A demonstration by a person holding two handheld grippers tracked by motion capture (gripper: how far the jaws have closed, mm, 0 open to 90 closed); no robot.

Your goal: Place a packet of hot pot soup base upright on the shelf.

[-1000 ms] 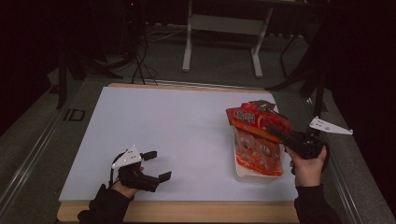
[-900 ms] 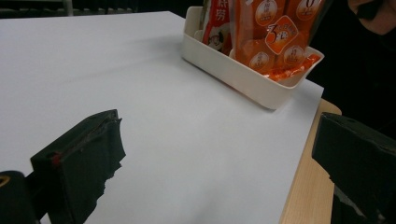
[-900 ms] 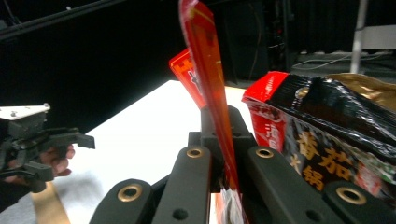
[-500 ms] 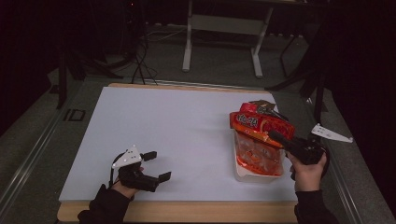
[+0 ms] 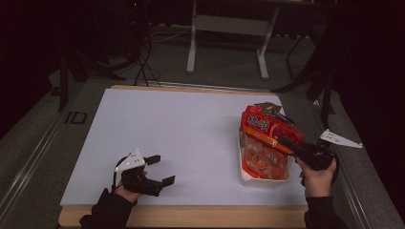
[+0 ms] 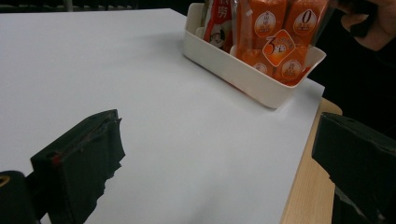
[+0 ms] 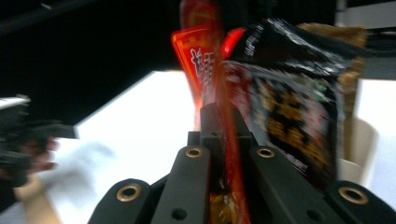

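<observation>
— Looking at the right gripper (image 5: 286, 143), what has it got?
— Its jaws are clamped tight on the edge of a red snack packet (image 5: 267, 128), which stands just ahead of the fingertips and tilts over the white bin (image 5: 248, 177). From the right gripper view the thin red film (image 7: 219, 107) runs straight up between the two black jaws, with a dark packet (image 7: 299, 121) close beside it on the right.
— And the bin itself?
— Directly below and in front of that gripper, with an orange packet (image 6: 280, 42) standing in it.
— The left gripper (image 5: 160, 171)?
— Released, jaws spread wide with nothing between them, resting low on the white table sheet (image 5: 181, 129); the bin lies well ahead of it, off to its right.
</observation>
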